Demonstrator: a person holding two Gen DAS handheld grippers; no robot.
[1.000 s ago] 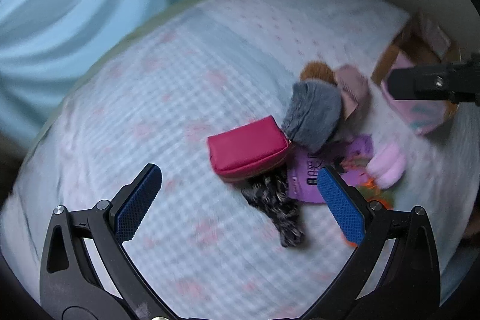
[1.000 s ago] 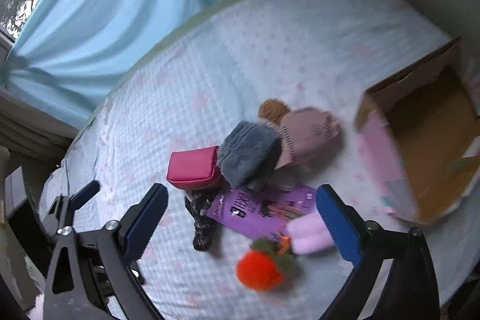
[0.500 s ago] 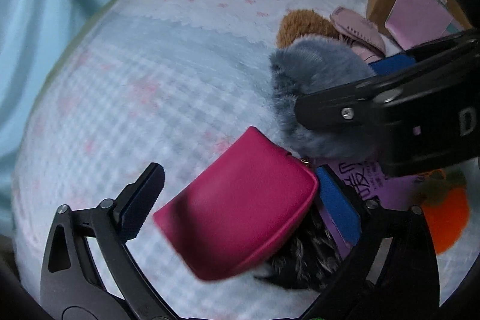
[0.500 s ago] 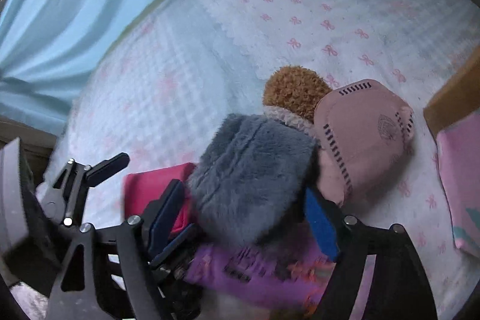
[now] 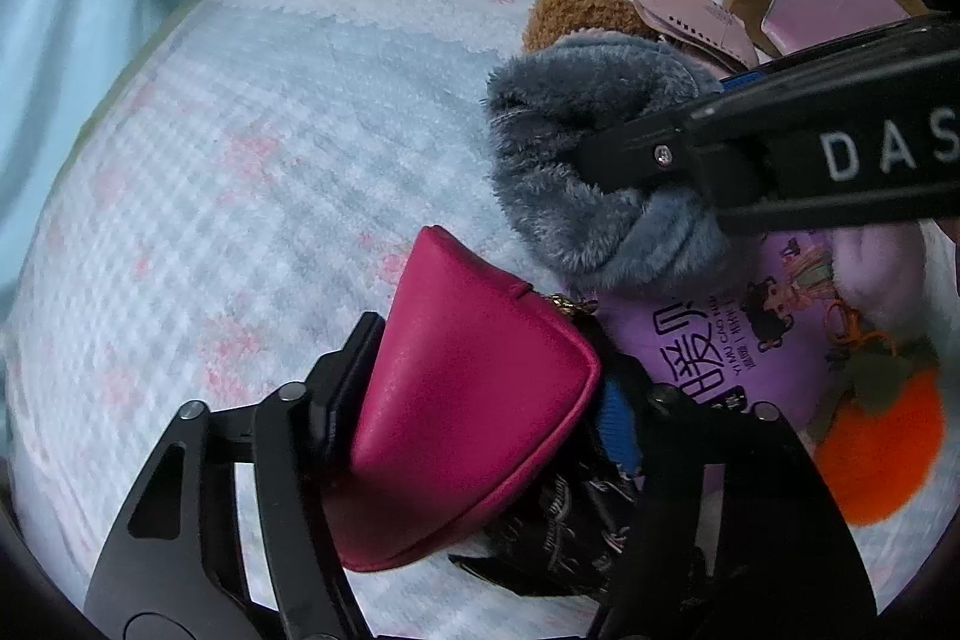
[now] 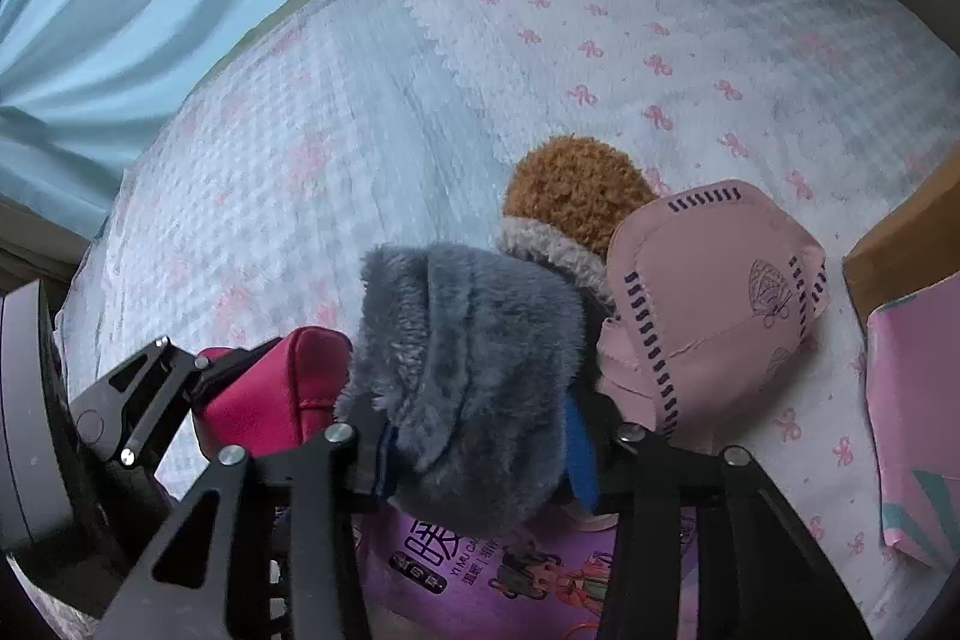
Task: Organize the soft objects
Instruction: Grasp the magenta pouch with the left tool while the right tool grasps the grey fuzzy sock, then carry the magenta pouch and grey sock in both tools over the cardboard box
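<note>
While the left wrist view looks down on the bed (image 5: 240,160) with its bow-print cover, the left gripper (image 5: 480,400) has just been closing and its jaws now pinch the magenta zip pouch (image 5: 468,400) across its body, one pad on each flat face. The pouch looks smooth and a little slick, padded but holding its shape, so a grip low across the faces seems safer than one at the zipper edge. Under it lies a dark patterned scrunchie (image 5: 564,532), beside a purple packet (image 5: 720,340) and an orange plush fruit (image 5: 882,448). The right gripper's arm crosses the frame over the grey furry piece (image 5: 576,160).

Seen from the right wrist, the right gripper (image 6: 474,436) has likewise just been closing, and its jaws squeeze the grey furry piece (image 6: 468,370), whose pile bulges around the pads. It appears light and very compressible; a deep bite through the middle should keep it from sagging out. Just behind it sit a brown-topped plush item (image 6: 576,196) and a pink face mask (image 6: 714,298). The cardboard box (image 6: 900,244) stands at the right edge, probably the destination.
</note>
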